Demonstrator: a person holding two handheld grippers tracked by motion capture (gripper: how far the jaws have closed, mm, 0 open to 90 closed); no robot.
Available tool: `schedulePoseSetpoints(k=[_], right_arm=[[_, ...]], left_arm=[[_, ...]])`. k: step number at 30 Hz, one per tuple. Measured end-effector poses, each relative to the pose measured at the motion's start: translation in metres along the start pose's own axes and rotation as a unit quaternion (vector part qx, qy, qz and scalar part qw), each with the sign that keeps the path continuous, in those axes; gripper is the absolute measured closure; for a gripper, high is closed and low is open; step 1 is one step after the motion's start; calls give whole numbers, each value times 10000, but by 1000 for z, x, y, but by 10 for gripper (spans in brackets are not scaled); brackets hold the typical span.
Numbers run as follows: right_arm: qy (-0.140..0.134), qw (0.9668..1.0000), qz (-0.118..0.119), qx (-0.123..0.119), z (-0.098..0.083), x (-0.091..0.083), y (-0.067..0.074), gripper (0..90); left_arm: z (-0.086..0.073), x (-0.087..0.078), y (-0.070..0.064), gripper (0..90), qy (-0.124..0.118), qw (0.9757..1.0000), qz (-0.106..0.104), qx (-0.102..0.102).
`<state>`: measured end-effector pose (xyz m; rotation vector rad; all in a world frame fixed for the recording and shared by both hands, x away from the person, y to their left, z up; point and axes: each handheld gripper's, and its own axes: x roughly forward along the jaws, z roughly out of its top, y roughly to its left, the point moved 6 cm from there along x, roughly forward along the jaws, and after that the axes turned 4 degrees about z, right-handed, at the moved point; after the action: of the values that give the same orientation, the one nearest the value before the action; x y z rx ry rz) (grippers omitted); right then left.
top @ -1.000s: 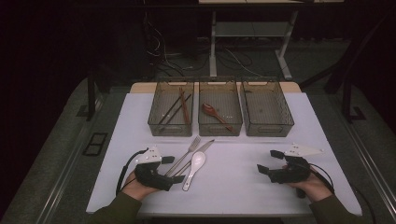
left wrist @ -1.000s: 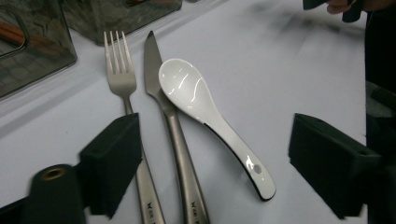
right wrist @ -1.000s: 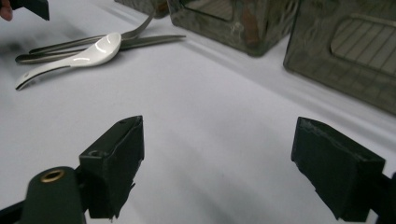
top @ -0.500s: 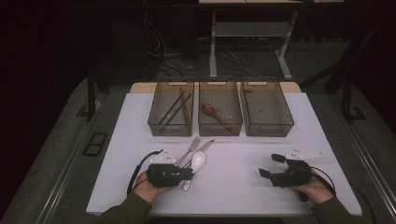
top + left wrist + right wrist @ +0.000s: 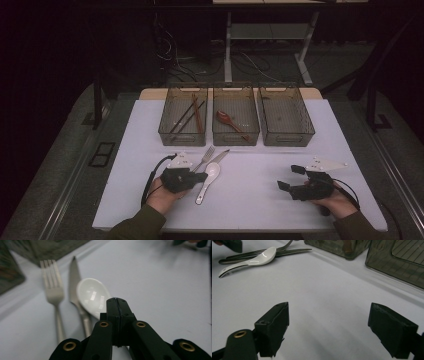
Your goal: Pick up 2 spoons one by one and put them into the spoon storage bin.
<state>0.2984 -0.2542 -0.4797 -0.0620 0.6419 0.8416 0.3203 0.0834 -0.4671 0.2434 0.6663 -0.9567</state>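
White table (image 5: 260, 200) in a dark room, three bins (image 5: 235, 117) at the back.
Left gripper (image 5: 117, 305) has just closed, jaws empty, beside the white spoon (image 5: 91, 295); right gripper (image 5: 329, 325) gapes wide, empty.

Dark room, light falls mostly on the white table (image 5: 280, 165). Behind it a desk frame (image 5: 265, 45) with loose cables (image 5: 185, 55) on the floor (probably grey carpet, too dim to confirm).
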Motion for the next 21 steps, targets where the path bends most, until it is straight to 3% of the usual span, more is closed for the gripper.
schedulePoseSetpoints(k=[9,21], right_arm=[[-14,10000,0,0,0,-1,-1,167],[-17,10000,-29,-7,-1,-2,-2,167]], left_arm=[[15,23,30,889,185,9988,438,-104],[18,38,28,889,357,9980,530,-18]])
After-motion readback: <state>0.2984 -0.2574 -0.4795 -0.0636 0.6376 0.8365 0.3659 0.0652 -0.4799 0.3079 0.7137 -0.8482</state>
